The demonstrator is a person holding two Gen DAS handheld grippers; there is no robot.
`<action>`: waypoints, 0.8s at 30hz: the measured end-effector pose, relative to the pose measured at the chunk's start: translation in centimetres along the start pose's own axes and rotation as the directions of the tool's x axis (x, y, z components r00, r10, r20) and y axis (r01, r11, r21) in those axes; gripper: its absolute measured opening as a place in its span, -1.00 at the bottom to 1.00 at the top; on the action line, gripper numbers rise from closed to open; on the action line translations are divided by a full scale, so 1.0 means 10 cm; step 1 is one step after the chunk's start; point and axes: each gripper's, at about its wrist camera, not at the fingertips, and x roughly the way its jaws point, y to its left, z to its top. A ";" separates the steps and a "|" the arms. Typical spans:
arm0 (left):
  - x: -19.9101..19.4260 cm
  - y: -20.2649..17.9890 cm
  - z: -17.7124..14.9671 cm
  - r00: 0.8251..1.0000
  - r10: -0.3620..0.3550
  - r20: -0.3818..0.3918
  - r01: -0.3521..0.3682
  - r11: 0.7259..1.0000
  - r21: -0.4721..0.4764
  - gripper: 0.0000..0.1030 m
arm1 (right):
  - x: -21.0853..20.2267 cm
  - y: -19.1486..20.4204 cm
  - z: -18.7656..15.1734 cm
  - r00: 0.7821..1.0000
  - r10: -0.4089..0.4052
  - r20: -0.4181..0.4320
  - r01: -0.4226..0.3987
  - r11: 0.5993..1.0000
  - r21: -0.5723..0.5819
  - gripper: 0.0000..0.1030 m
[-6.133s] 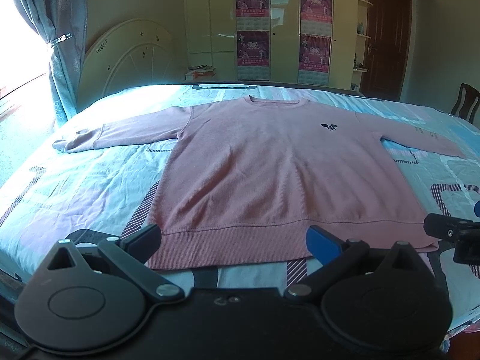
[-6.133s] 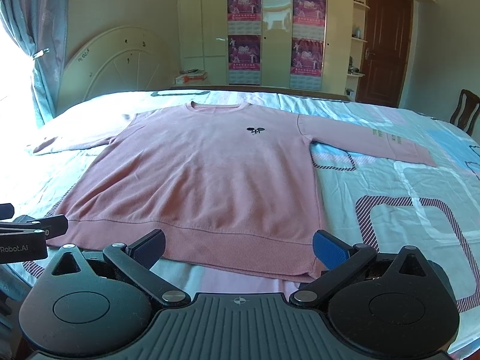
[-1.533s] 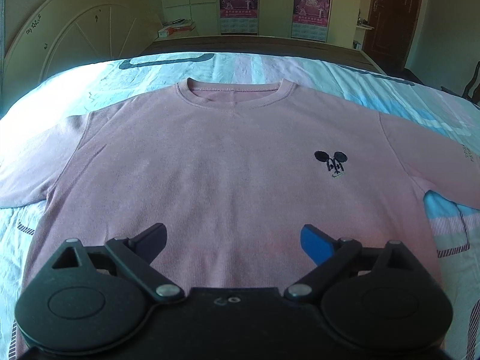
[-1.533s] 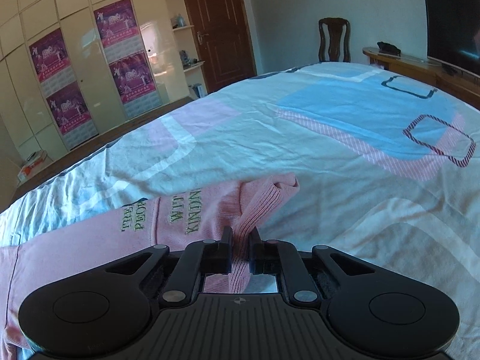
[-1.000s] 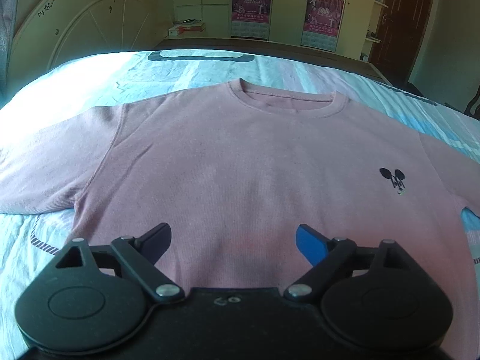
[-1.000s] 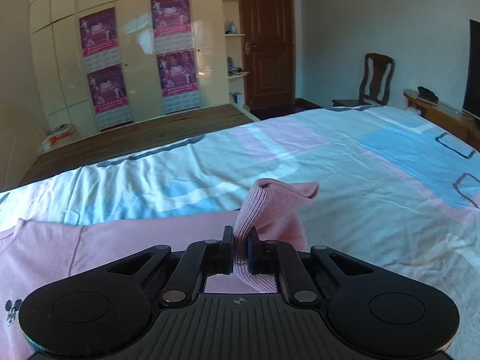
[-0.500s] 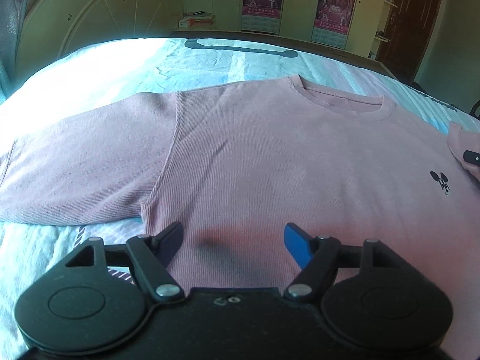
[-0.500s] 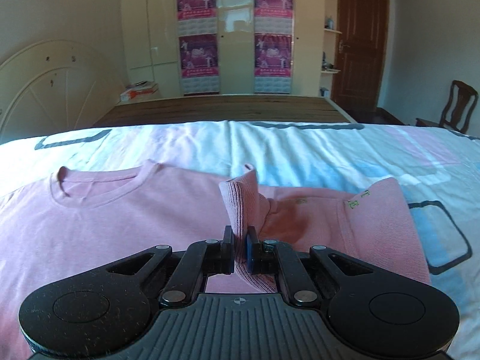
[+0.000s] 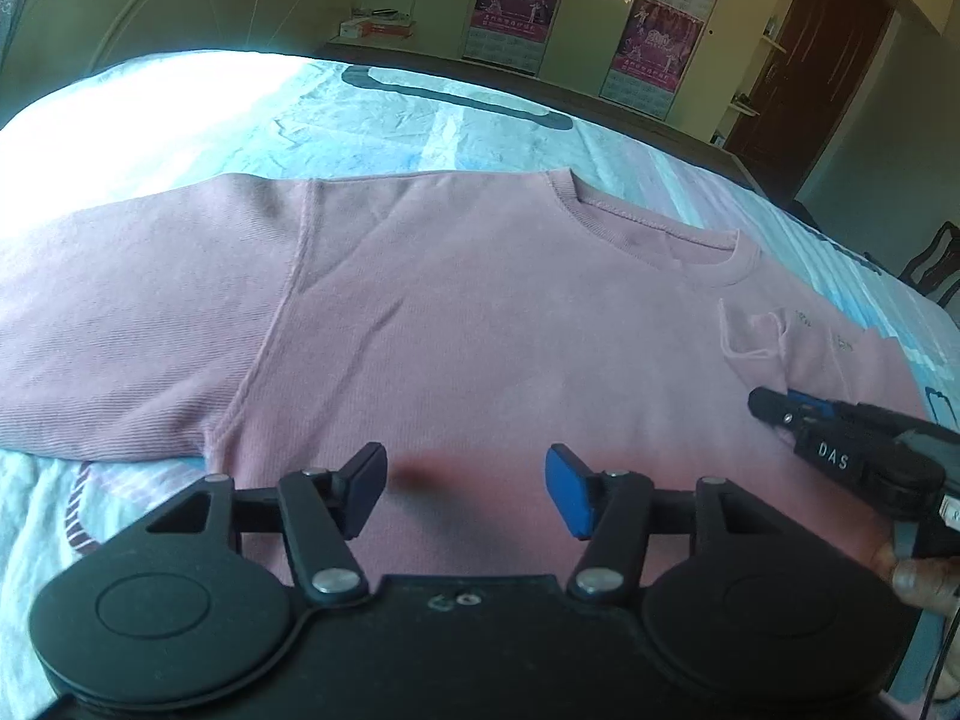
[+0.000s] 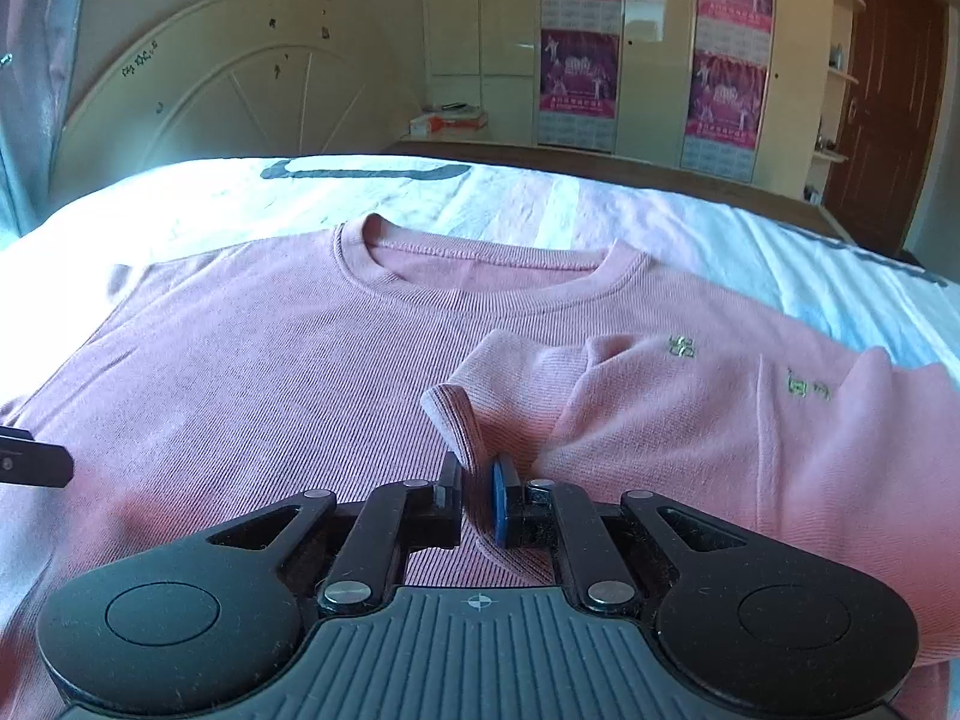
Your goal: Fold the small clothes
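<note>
1. A pink ribbed-knit long-sleeved sweater [image 9: 480, 324] lies front up on a bed covered with a pale blue and white patterned sheet [image 9: 252, 114]. Its round neckline points toward the far edge of the bed.
2. My left gripper [image 9: 467, 480] hangs over the sweater's chest, just beside the seam where one sleeve joins the body. Its jaws stand about half apart and are closing, with nothing between them but the flat cloth below.
3. That sleeve [image 9: 120, 324] runs out flat toward the bright, sunlit side edge of the bed.
4. My right gripper [image 10: 478, 495] is low over the middle of the sweater's chest. Its jaws are nearly together but are opening, and the ribbed cuff [image 10: 450, 414] of the other sleeve stands between them. I cannot tell for sure whether the pads still press it; it looks loosely caught.
5. This other sleeve [image 10: 690, 408], with small green lettering, is folded back across the sweater's body, lying rumpled over the chest.
6. Beyond the far edge of the bed stand cream wardrobe doors with pink posters [image 10: 579, 66].
</note>
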 end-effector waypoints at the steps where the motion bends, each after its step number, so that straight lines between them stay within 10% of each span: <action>1: 0.03 -0.08 0.03 1.000 -0.014 0.004 0.014 1.000 0.004 0.09 | -0.04 -0.05 -0.01 1.000 0.016 0.008 -0.016 1.000 0.023 -0.53; 4: 0.17 -0.40 0.12 0.996 -0.089 0.008 0.089 0.996 0.026 0.09 | -0.32 -0.23 -0.02 0.998 -0.003 0.070 -0.005 0.994 0.110 0.02; 13: 0.83 -1.31 0.21 0.981 -0.177 -0.077 0.185 0.976 0.114 -0.18 | -1.06 -1.52 -0.30 0.947 -0.315 0.069 0.260 0.872 0.414 -0.25; 15: 0.89 -1.42 0.23 0.978 -0.192 -0.077 0.201 0.972 0.124 -0.52 | -1.21 -1.83 -0.41 0.930 -0.367 0.031 0.308 0.821 0.480 -0.25; 20: 0.81 -1.48 0.28 0.982 -0.191 0.012 0.188 0.975 0.114 -0.82 | -1.50 -2.36 -0.72 0.930 -0.367 -0.035 0.315 0.742 0.592 -0.25; 24: 0.43 -1.28 0.27 0.980 -0.150 0.131 0.136 0.984 0.111 -0.83 | -1.62 -2.24 -0.83 0.956 -0.293 -0.004 0.244 0.788 0.566 -0.25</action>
